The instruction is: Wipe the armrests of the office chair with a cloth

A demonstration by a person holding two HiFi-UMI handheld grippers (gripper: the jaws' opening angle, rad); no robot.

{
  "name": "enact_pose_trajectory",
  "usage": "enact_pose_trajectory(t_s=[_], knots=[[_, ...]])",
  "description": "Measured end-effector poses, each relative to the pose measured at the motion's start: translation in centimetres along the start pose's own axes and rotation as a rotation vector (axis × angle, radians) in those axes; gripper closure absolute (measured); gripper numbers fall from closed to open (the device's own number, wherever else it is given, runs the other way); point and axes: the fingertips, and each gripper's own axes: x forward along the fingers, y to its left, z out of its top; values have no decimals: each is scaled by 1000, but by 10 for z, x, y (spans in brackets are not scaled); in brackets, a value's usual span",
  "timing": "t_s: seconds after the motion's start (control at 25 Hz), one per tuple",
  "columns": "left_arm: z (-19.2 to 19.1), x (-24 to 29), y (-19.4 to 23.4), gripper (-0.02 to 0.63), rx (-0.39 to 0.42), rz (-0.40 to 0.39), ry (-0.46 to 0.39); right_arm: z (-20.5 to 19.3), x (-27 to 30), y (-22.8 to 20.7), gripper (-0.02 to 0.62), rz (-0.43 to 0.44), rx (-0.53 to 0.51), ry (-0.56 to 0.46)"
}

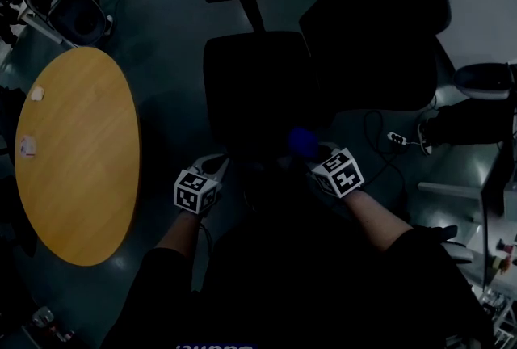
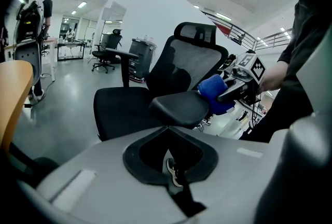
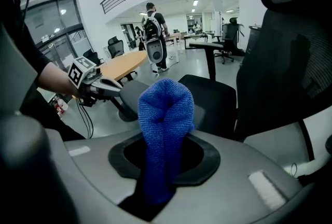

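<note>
As seen along the right gripper (image 2: pixel 224 96): jaws clamped on the blue cloth (image 3: pixel 165 114), which stands up out of them as a folded, rounded wad.
Cloth against chair: at the end of the near armrest pad (image 2: pixel 179 108) of the office chair (image 1: pixel 254 89), the end away from the left gripper (image 3: pixel 111 86); touching the pad, judging by the left gripper view.
Left gripper: jaws drawn together on nothing, with only floor and a shoe (image 2: pixel 173 170) showing through the opening; tips just beside the pad's other end, contact there impossible to tell.
Layout: grippers facing each other across the pad; seat (image 2: pixel 122 109), far armrest (image 2: pixel 122 54) and mesh back beyond.
Hidden by the cloth: in the right gripper view, the nearer part of the pad and the spot where cloth meets it.
Lost in the dark: in the head view, the pad between the two grippers; cloth there only a small blue patch beside the right marker cube.
Cut off: round wooden table (image 1: pixel 77 153) at the left, partly out of frame.
Background: person with a backpack (image 3: pixel 153 23), well apart from the chair.
</note>
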Motion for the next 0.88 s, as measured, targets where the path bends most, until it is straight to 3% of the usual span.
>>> enact_pose_trajectory(t_s=[0.32,0.68,0.88], knots=[[2,3,-9,592,27,-19,7,23,29,79,486,154,-111,45],[1,13,-31,591,6,-53,-13,32,42,113,486,239,-153,92],[1,20,-40,591,23,-80,-4,42,50,140,486,303,-227,96]])
